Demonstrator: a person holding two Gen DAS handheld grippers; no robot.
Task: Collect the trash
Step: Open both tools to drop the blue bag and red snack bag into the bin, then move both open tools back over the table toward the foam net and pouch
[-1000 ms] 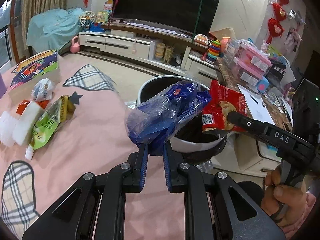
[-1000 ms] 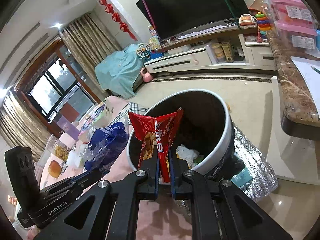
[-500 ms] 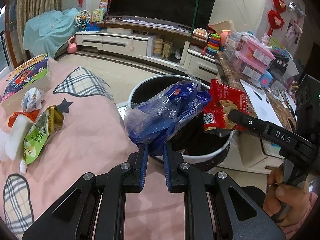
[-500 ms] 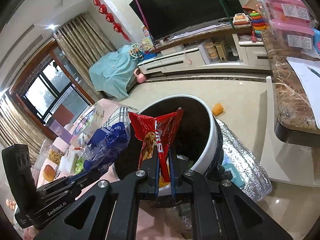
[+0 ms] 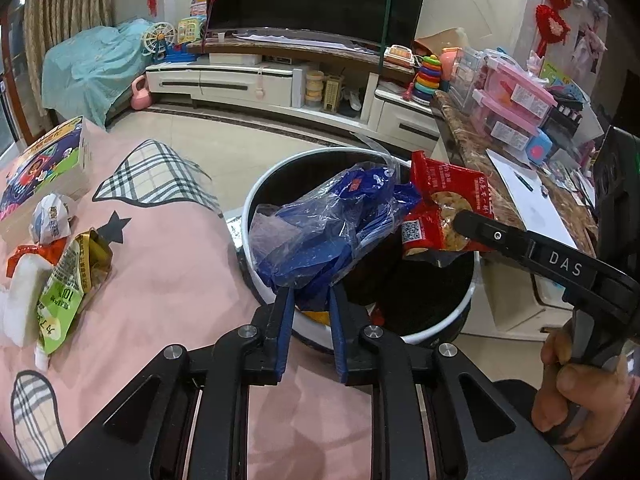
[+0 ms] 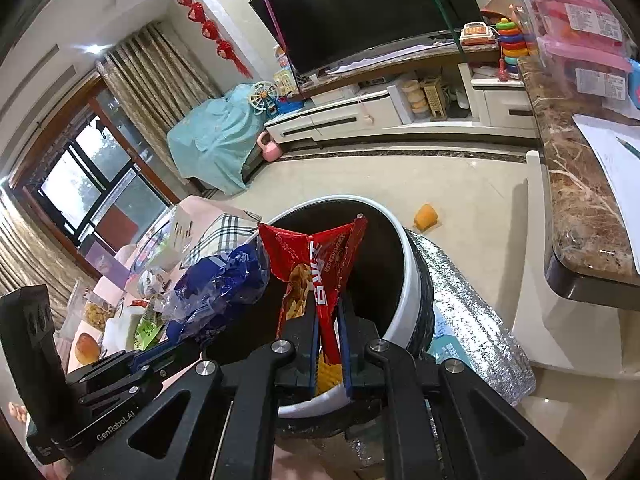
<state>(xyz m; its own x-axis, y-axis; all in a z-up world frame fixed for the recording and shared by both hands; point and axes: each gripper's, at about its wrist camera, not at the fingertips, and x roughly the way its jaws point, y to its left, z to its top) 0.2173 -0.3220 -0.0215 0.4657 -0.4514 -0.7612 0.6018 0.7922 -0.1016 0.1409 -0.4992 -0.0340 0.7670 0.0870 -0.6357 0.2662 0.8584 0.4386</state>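
Left wrist view, left gripper [image 5: 310, 300]: fingers [image 5: 285, 320] narrow, pinching the blue plastic bag [image 5: 324, 224]; their jaws have just been opening slightly, the bag between them and not yet dropped.
Left wrist view, change: the trash bin [image 5: 256, 216] now lies straight ahead of the fingers, closer than a second ago, so the bag hangs over its mouth.
Left wrist view, leftovers: a green packet [image 5: 64, 292] and other wrappers lie on the pink desk [image 5: 168, 264], left of the fingers.
Right wrist view, right gripper [image 6: 330, 334]: fingers [image 6: 314, 344] clamped on the red snack packet [image 6: 316, 268], above the bin's dark opening.
Meaning: both pieces look ready to release into the bin.
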